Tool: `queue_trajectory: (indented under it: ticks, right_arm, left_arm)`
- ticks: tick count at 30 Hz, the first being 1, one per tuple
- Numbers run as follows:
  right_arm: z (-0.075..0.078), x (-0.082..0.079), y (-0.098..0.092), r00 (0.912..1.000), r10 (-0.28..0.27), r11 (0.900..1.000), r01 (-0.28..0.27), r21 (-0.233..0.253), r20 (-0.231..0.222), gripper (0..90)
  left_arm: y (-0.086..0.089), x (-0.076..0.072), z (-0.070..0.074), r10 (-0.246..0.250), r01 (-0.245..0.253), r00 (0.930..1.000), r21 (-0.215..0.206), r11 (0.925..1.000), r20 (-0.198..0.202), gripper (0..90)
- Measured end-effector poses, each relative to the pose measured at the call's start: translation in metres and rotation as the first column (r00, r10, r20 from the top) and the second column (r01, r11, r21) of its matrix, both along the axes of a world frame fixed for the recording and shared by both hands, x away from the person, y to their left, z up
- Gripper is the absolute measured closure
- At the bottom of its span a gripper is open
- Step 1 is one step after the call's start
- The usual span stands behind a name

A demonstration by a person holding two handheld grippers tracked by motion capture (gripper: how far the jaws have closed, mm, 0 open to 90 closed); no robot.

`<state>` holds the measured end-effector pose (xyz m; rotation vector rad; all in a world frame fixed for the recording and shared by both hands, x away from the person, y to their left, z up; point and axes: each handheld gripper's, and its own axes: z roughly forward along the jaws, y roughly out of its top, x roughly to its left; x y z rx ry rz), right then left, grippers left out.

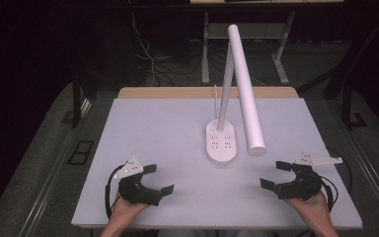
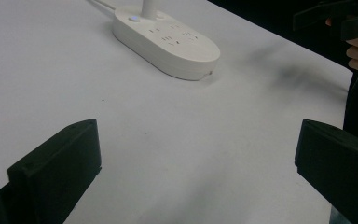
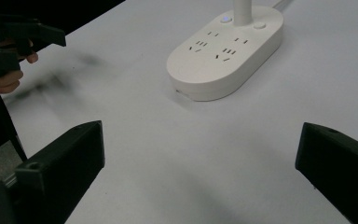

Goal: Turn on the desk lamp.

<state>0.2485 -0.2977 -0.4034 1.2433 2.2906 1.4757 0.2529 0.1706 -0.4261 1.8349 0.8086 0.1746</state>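
A white desk lamp stands mid-table on an oval base with power sockets on top. Its stem rises from the base's far end, and a long tube head slopes down toward the front right. My left gripper rests near the front left edge, open, nothing between its jaws. My right gripper sits near the front right edge, also open and empty. Both grippers point inward toward the lamp base, well short of it.
The white table top is bare around the lamp. A thin white cord runs from the base toward the far edge. Dark floor, cables and desk legs lie beyond the table.
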Motion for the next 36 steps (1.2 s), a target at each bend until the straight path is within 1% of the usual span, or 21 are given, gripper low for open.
queue_trajectory:
  ticks: [3, 9, 13, 25, 28, 31, 34, 36]
  right_arm:
    - [0.0003, -0.0012, -0.0009, 1.0, 0.003, 1.0, -0.003, 0.004, -0.005, 1.0]
    - [-0.0001, -0.0027, -0.0018, 0.9999, 0.001, 1.0, -0.001, -0.005, -0.012, 1.0]
    - [0.0, -0.0026, -0.0021, 0.9998, -0.003, 1.0, 0.003, -0.009, -0.018, 1.0]
    - [0.001, -0.0034, -0.0037, 0.9998, 0.001, 1.0, -0.001, -0.01, -0.018, 1.0]
    - [0.0023, -0.0038, -0.0039, 0.9999, 0.0, 1.0, -0.001, -0.017, -0.016, 1.0]
    - [0.0025, -0.0033, -0.005, 0.9996, -0.003, 1.0, 0.002, -0.02, -0.03, 1.0]
    - [0.0028, -0.0024, -0.006, 0.9997, -0.003, 1.0, 0.003, -0.02, -0.023, 1.0]
    - [0.0045, -0.0026, -0.0066, 0.9995, -0.006, 1.0, 0.006, -0.015, -0.032, 1.0]
  left_arm:
    - [0.0, 0.0, -0.0001, 0.001, -0.001, 1.0, -0.001, 1.0, 0.0, 0.0]
    - [-0.0014, -0.0003, -0.0001, -0.005, 0.005, 1.0, 0.007, 1.0, 0.0, 0.0]
    - [-0.0013, -0.0004, 0.0, -0.002, 0.002, 1.0, 0.004, 1.0, 0.002, 0.0]
    - [0.0004, 0.0001, -0.0001, -0.002, 0.002, 1.0, 0.008, 1.0, 0.001, 0.0]
    - [-0.0004, 0.0002, -0.0007, -0.002, 0.002, 1.0, 0.009, 1.0, -0.002, 0.0]
    - [-0.0012, 0.0, -0.0007, -0.005, 0.005, 1.0, 0.013, 0.9999, -0.002, 0.0]
    - [-0.001, 0.0001, -0.0007, -0.004, 0.004, 1.0, 0.015, 0.9999, -0.003, 0.0]
    - [-0.0008, 0.0002, -0.0008, -0.003, 0.004, 1.0, 0.015, 0.9999, -0.003, 0.0]
